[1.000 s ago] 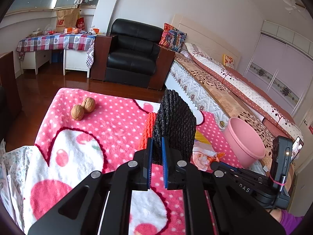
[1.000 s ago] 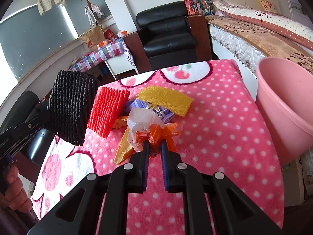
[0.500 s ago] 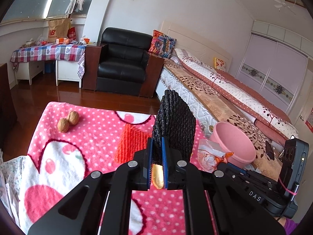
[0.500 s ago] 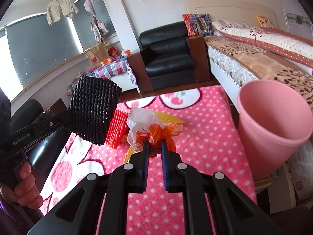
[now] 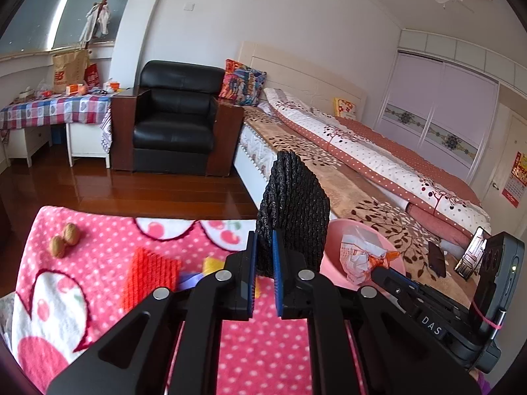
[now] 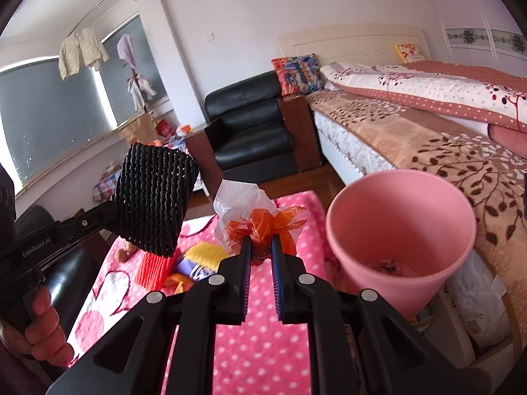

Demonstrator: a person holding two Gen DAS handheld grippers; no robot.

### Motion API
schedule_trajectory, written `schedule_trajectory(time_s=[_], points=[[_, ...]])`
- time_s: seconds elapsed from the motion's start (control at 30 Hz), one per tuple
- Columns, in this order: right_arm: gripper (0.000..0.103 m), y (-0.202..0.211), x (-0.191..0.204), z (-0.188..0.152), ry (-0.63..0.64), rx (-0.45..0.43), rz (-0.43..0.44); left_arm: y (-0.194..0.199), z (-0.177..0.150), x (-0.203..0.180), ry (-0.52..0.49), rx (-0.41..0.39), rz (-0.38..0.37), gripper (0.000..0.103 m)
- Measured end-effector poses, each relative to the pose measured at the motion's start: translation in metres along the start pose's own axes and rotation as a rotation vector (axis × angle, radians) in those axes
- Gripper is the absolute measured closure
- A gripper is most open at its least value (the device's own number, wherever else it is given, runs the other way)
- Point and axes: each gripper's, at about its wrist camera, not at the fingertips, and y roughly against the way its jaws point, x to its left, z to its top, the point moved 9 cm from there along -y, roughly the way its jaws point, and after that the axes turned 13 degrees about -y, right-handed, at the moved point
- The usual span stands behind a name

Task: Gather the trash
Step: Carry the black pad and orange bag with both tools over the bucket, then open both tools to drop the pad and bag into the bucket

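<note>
A home bedroom: a made bed (image 5: 362,151), black leather armchair (image 5: 174,121), wardrobe doors (image 5: 438,112) and wooden floor (image 5: 131,191)

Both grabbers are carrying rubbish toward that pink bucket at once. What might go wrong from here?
1. The right gripper pinches only the knot of the crinkled plastic bag, beside the pink bucket, not over it; released now, it would likely miss.
2. The left gripper holds the black foam net by one edge; it may slip.
3. Both grippers are close and could bump.
</note>
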Motion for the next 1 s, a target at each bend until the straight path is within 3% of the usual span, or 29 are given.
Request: schedule_trajectory(time_s=[0.43,1.0], points=[[0.092,0.000,-0.094,0.047,-0.132,-0.065,-0.092,-0.065,0.017,-0.075,-0.114,0.026,-0.031,0.095],[0.091,-0.038,-0.171,0.040,-0.224,-0.020,-0.173,-0.151,-0.017,-0.135,-0.208,0.150,-0.061,0.095]])
